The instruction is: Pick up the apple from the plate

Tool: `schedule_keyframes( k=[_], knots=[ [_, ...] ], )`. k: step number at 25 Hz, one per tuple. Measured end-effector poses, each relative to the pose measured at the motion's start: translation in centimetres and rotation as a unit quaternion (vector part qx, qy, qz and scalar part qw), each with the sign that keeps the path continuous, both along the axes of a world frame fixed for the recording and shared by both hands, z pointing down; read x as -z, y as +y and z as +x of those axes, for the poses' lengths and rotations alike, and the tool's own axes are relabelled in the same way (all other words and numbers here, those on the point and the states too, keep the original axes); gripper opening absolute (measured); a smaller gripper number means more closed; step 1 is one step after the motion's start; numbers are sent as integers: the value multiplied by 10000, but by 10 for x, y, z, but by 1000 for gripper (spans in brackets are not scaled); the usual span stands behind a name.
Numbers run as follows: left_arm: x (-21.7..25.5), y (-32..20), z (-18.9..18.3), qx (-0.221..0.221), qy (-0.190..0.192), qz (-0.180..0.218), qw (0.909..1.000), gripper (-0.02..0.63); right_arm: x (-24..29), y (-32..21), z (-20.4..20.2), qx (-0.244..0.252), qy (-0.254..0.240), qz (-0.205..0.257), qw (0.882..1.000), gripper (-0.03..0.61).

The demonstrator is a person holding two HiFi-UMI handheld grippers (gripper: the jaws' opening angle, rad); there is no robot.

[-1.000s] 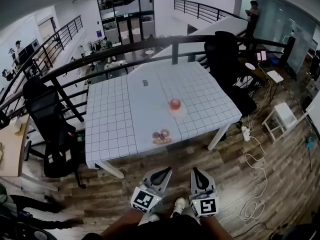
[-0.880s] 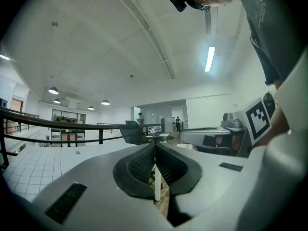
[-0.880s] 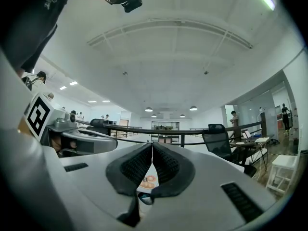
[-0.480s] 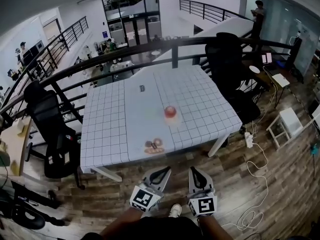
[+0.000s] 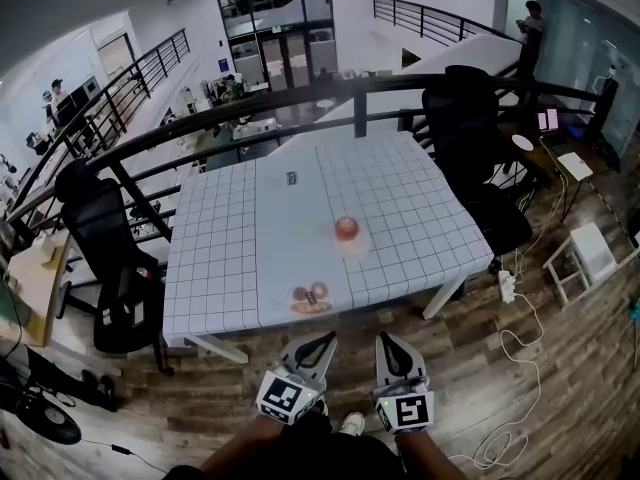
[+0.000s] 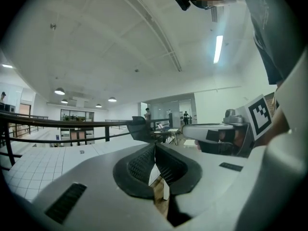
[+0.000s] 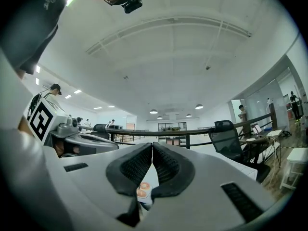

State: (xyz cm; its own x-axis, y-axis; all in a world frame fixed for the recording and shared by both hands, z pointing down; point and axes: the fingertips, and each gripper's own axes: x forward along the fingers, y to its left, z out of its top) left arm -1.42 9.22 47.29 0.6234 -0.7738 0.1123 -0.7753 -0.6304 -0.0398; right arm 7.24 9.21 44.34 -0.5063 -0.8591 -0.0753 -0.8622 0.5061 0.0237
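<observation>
Left claw (image 5: 326,339) and right claw (image 5: 384,340) closed, empty; plate (image 5: 352,245) under apple (image 5: 346,228) barely discernible.

Matt grey plastic left tongs (image 5: 324,339) and right tongs (image 5: 385,339) carry ribbed black pads (image 6: 138,165); ahead, a smooth cloth-covered surface (image 5: 215,268) stands on wood-plank floor (image 5: 480,368).

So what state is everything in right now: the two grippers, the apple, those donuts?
Left gripper: shut, empty, short of the table.
Right gripper: shut, empty, beside the left one.
Apple: sitting on its plate, untouched.
Donuts: lying near the table's near edge, untouched.
</observation>
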Motion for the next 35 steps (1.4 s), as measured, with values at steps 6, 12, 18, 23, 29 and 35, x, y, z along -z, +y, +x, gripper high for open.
schedule_keyframes(
  k=[6, 12, 18, 23, 29, 35],
  knots=[
    [-4, -36, -10, 10, 64, 29, 10000, 23, -9, -36, -13, 30, 79, -48, 10000, 25],
    [-2, -77, -10, -92, 48, 115, 9999, 21, -10, -76, -19, 34, 211, -45, 9998, 25],
    [-6, -118, -15, -195, 105, 117, 9997, 23, -27, -119, -24, -93, 282, -163, 9994, 25],
    [-13, -161, -31, -214, 181, 8, 9996, 23, -28, -163, -37, -183, 380, -233, 9988, 25],
    [-14, -198, -37, -396, 252, -8, 9989, 21, -31, -195, -46, -374, 454, -363, 9976, 25],
    [-16, -223, -35, -675, 253, -26, 9974, 23, -31, -220, -49, -582, 527, -389, 9961, 25]
  ],
)
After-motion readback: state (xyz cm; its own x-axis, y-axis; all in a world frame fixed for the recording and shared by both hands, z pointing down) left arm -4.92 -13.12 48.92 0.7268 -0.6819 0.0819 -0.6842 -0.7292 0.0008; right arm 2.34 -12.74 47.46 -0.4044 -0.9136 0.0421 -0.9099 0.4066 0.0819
